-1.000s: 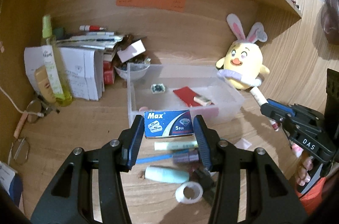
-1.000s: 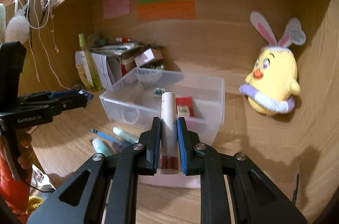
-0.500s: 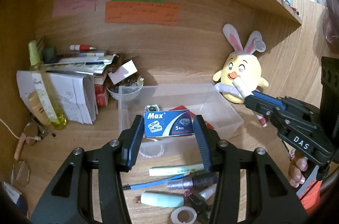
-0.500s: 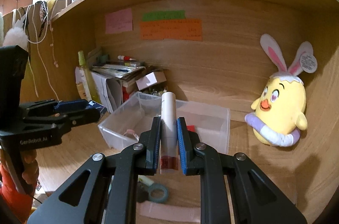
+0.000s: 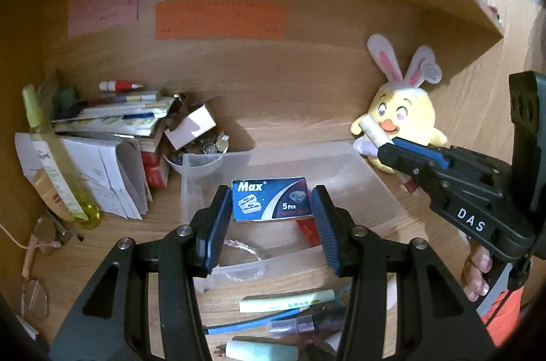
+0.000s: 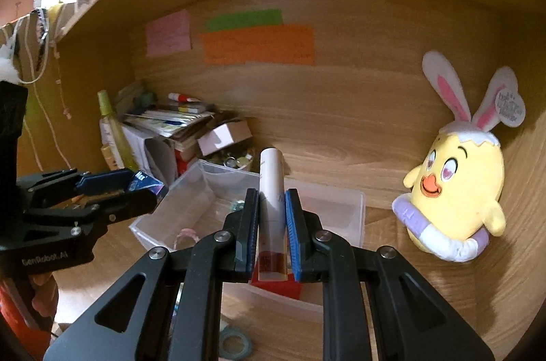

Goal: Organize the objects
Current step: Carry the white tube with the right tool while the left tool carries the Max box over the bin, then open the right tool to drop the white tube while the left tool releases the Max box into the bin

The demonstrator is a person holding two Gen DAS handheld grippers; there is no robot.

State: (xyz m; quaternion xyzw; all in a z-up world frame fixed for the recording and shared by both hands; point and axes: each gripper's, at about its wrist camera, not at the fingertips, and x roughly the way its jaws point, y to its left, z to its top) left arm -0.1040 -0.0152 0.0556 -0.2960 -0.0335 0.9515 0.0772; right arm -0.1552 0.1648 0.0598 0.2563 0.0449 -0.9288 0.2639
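My left gripper (image 5: 269,217) is shut on a blue "Max" blade box (image 5: 271,200), held above the clear plastic bin (image 5: 368,187). My right gripper (image 6: 271,224) is shut on a white tube with a red base (image 6: 271,190), also above the bin (image 6: 355,207). Each gripper shows in the other's view: the right one (image 5: 402,153) with the tube tip (image 5: 370,130) at the right, the left one (image 6: 143,187) with the box (image 6: 145,183) at the left. The bin holds a red card (image 6: 276,287) and a beaded bracelet (image 5: 240,246).
On the desk in front of the bin lie a pale green tube (image 5: 286,301), a blue pen (image 5: 252,323) and a mint tube (image 5: 261,352). A yellow bunny plush (image 6: 457,190) sits at the right. Stacked books (image 5: 112,122), papers and a green bottle (image 5: 54,156) stand at the left.
Both grippers have moved forward and slightly up toward the bin with their objects still gripped. The bin now lies under the fingers; the loose pens have slid toward the bottom of the left view.
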